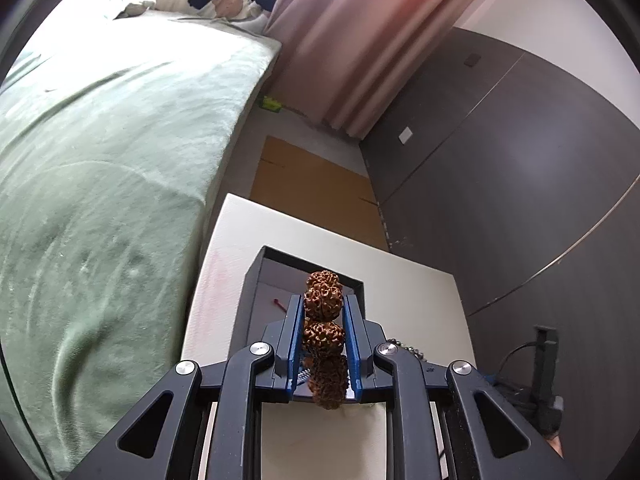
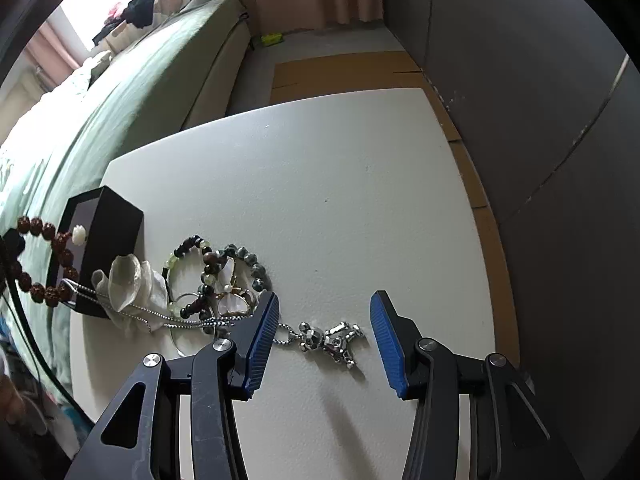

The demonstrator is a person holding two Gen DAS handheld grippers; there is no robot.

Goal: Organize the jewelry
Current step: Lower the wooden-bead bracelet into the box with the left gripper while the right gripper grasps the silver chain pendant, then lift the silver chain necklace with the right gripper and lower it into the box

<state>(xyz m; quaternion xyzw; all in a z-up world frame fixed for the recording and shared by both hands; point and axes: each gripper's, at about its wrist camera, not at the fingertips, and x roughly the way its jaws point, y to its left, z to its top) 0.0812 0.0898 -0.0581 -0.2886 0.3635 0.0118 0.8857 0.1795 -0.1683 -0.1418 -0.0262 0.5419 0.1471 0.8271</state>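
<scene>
My left gripper (image 1: pixel 323 304) is shut on a brown seed-bead bracelet (image 1: pixel 323 334) and holds it above an open black box (image 1: pixel 256 280) on the white table. The same bracelet (image 2: pixel 48 264), with one white bead, hangs beside the box (image 2: pixel 110 236) in the right wrist view. My right gripper (image 2: pixel 325 316) is open, low over the table, its fingers either side of a silver bear pendant (image 2: pixel 332 342) on a chain. A pile of bead bracelets and a butterfly brooch (image 2: pixel 228 284) lies left of it.
A white cloth pouch (image 2: pixel 132 280) lies by the box. A small red item (image 1: pixel 279 304) sits inside the box. A green-covered bed (image 1: pixel 100 160) is to the left. A dark wardrobe (image 1: pixel 500 180) stands on the right. Cardboard (image 2: pixel 344 74) lies on the floor beyond the table.
</scene>
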